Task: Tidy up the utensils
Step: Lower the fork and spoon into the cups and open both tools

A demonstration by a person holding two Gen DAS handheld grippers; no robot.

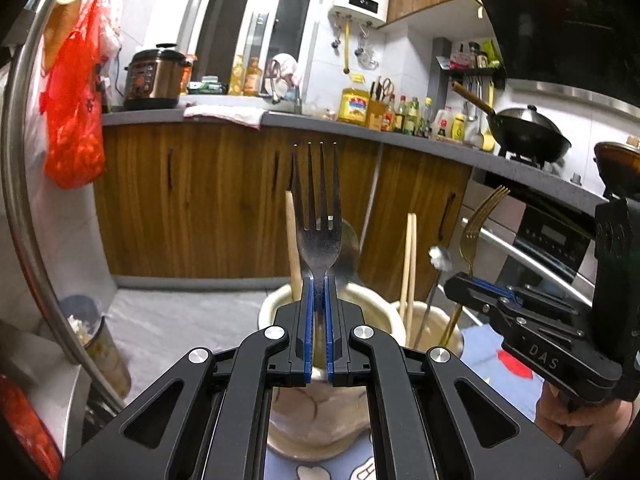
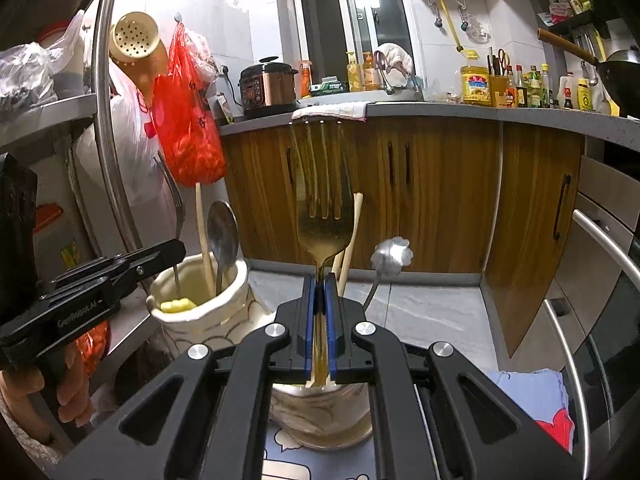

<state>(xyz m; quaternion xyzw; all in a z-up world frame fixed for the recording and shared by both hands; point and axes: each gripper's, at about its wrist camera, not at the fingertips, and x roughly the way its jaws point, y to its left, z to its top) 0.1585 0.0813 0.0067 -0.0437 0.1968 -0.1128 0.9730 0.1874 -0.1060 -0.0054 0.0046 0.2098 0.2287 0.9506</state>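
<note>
L tool (image 1: 319, 280) grips silver fork (image 1: 318, 216), R tool (image 2: 320, 280) gold fork (image 2: 324, 216)

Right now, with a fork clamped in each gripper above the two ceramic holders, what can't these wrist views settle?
- Silver steel fork, left wrist view: handle end hidden behind the left gripper.
- Gold metal fork, right wrist view: lower handle hidden behind the right gripper.
- Cream ceramic holder: inside bottom hidden by its own rim.
- Second cream holder: rim blocked by the gripper body.

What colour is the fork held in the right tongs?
Gold: the fork in the right tongs has a shiny golden finish, best seen in the right wrist view.
</note>
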